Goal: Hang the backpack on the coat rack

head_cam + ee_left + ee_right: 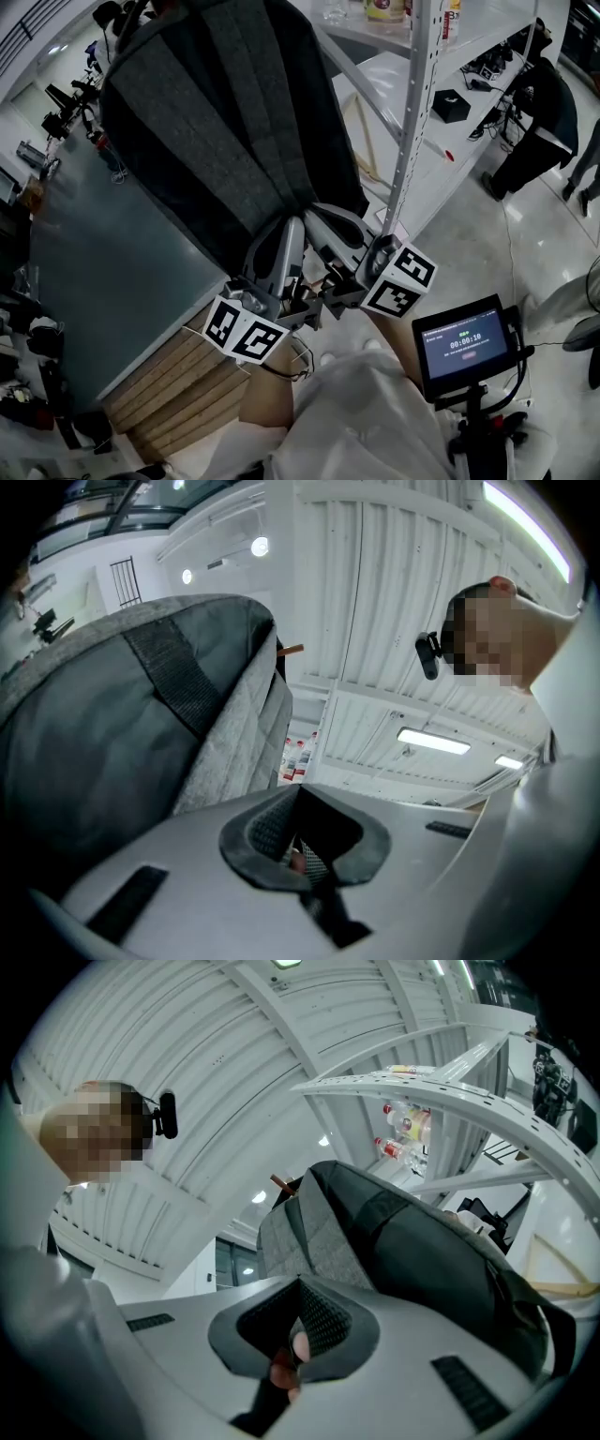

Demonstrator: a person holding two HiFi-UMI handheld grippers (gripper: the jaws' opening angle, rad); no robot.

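Observation:
A dark grey backpack (225,122) with lighter grey panels rises in front of me, narrowing toward its near end. Both grippers point up at that end. My left gripper (286,227) and right gripper (325,214) stand side by side with their tips against the gathered fabric. In the left gripper view the left gripper (300,853) has its jaws closed together, and the backpack (103,742) lies to its left. In the right gripper view the right gripper (295,1342) is also shut, with the backpack (422,1251) to its right. No fabric shows between either pair of pads. A wooden peg tip (292,650) (279,1184) pokes out past the backpack's far end.
White metal shelving (412,112) stands close on the right, with bottles and a black box (451,105) on it. A small screen on a stand (466,345) is at lower right. Wooden planks (178,384) and a grey-green floor panel (103,253) lie left. A person (544,112) stands far right.

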